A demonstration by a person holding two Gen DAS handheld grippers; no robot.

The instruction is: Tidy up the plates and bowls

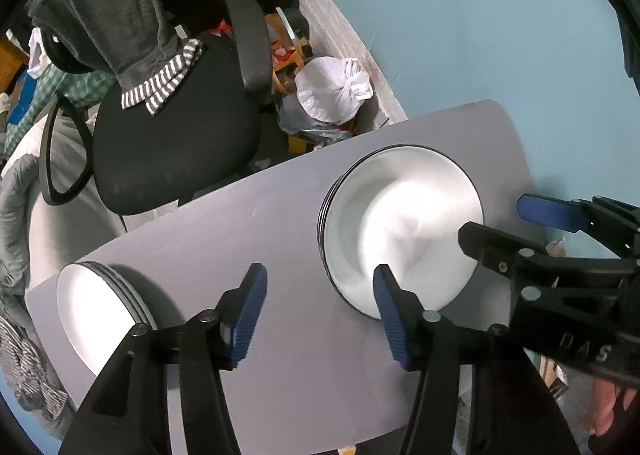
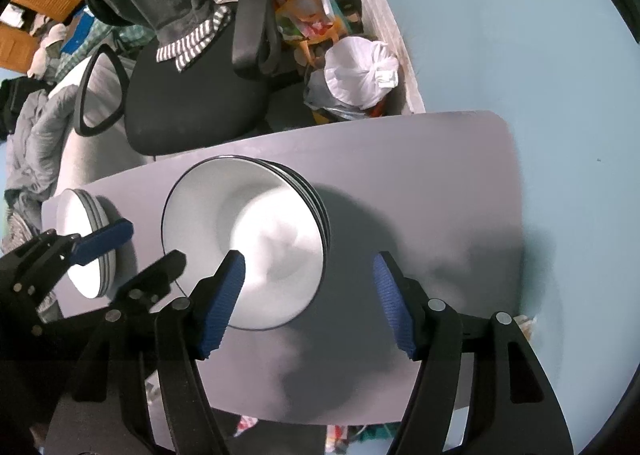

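A stack of white bowls with dark rims (image 1: 404, 227) (image 2: 248, 239) stands on the grey table (image 1: 224, 239) (image 2: 420, 191). A stack of white plates (image 1: 96, 315) (image 2: 84, 247) sits near the table's left corner. My left gripper (image 1: 320, 315) hangs above the bare table between the two stacks, open, with its right fingertip over the bowls' near rim. My right gripper (image 2: 308, 303) is open too, its left fingertip over the bowls' right side. Nothing is between either pair of pads. Each view shows the other gripper (image 1: 516, 223) (image 2: 136, 255) beside the bowls.
A black office chair (image 1: 172, 143) (image 2: 192, 103) draped with grey clothes stands behind the table. A knotted white plastic bag (image 1: 332, 91) (image 2: 360, 75) and clutter lie beside it. A pale blue surface (image 1: 480, 35) lies past the table's right edge.
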